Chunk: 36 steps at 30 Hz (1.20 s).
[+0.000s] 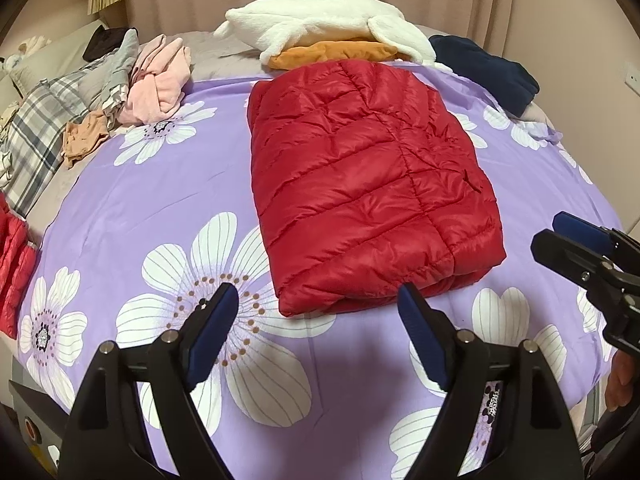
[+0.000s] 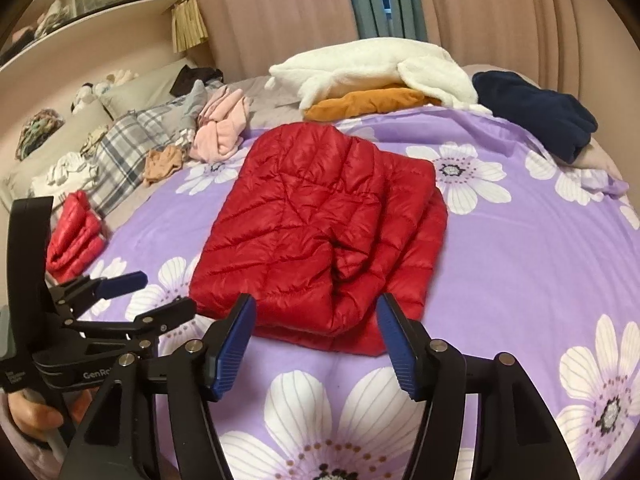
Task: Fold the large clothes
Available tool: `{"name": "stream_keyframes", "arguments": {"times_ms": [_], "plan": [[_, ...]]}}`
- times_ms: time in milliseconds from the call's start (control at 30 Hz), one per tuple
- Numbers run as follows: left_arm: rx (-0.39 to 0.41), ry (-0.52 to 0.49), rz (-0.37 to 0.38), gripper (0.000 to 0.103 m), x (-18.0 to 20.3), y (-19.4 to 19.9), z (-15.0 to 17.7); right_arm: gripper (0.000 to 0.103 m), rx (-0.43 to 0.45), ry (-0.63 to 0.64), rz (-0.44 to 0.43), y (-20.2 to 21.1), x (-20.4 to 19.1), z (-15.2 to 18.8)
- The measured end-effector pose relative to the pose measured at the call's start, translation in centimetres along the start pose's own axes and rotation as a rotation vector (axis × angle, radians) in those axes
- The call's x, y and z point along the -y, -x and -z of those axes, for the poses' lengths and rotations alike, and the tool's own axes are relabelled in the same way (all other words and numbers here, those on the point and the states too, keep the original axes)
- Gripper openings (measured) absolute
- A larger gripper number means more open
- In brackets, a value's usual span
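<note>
The red puffer jacket (image 1: 368, 184) lies folded into a thick rectangle in the middle of the purple flowered bedspread (image 1: 140, 208), flat and untouched. Left gripper (image 1: 316, 320) hovers just short of the near hem, jaws spread wide, nothing between the blue pads (image 1: 212, 332). Right gripper (image 2: 314, 332) hangs at the same near edge from its own side, jaws equally released and empty; in the left view it shows at the right margin (image 1: 576, 236), clear of the jacket.

Around the jacket, plenty of company. Beyond its far edge sits a white fleece (image 1: 320, 24) piled on an orange garment (image 1: 336, 54), the orange one just about touching the jacket's top. To the far right, a navy garment (image 1: 484, 70), well apart. On the left, a pink garment (image 1: 158, 84) bunched beside a grey plaid one (image 1: 48, 128), with a small tan piece (image 1: 86, 138) in front of them. A second red quilted item (image 2: 74, 236) rests at the left edge of the bed; whether it is folded I can't quite tell from here. Pillows (image 2: 132, 92) line the headboard side, and pink curtains (image 2: 280, 20) hang behind.
</note>
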<state>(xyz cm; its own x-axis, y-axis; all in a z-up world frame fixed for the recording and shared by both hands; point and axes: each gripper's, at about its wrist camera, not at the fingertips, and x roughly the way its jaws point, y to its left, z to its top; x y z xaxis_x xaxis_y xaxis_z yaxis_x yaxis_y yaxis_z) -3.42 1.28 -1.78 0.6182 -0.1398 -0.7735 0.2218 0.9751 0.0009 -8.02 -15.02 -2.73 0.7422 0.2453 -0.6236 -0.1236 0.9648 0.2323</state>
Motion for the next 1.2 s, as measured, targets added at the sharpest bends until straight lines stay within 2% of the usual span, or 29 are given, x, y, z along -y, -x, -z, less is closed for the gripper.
{"name": "stream_keyframes", "arguments": {"times_ms": [67,200,300,400,567,667,833,1033,1200], "plan": [[0.008,0.003,-0.003,0.092,0.0,0.3,0.0,0.065,0.003,0.0,0.008,0.2,-0.1,0.0],[0.014,0.004,0.0,0.093,0.1,1.1,0.0,0.067,0.0,0.004,0.012,0.4,-0.2,0.0],[0.021,0.009,0.001,0.094,0.1,1.8,-0.1,0.081,0.003,0.002,0.025,0.8,-0.1,0.0],[0.036,0.019,0.002,0.102,0.1,2.6,-0.2,0.082,0.005,-0.002,0.029,1.2,-0.1,0.0],[0.067,0.045,0.003,0.102,-0.1,4.1,-0.7,0.086,0.022,-0.019,0.032,2.0,0.2,-0.4],[0.067,0.061,-0.005,0.102,-0.3,4.5,-1.0,0.101,0.037,-0.029,0.025,2.4,0.4,-0.8],[0.065,0.101,-0.011,0.102,-1.1,5.1,-1.4,0.102,0.058,-0.033,0.033,2.9,0.4,-1.3],[0.078,0.1,-0.023,0.102,-1.4,5.9,-2.2,0.102,0.068,-0.015,0.075,3.2,0.2,-2.2],[0.099,0.106,-0.033,0.103,-1.5,6.6,-2.7,0.102,0.097,-0.015,0.068,3.9,0.0,-2.7]]}}
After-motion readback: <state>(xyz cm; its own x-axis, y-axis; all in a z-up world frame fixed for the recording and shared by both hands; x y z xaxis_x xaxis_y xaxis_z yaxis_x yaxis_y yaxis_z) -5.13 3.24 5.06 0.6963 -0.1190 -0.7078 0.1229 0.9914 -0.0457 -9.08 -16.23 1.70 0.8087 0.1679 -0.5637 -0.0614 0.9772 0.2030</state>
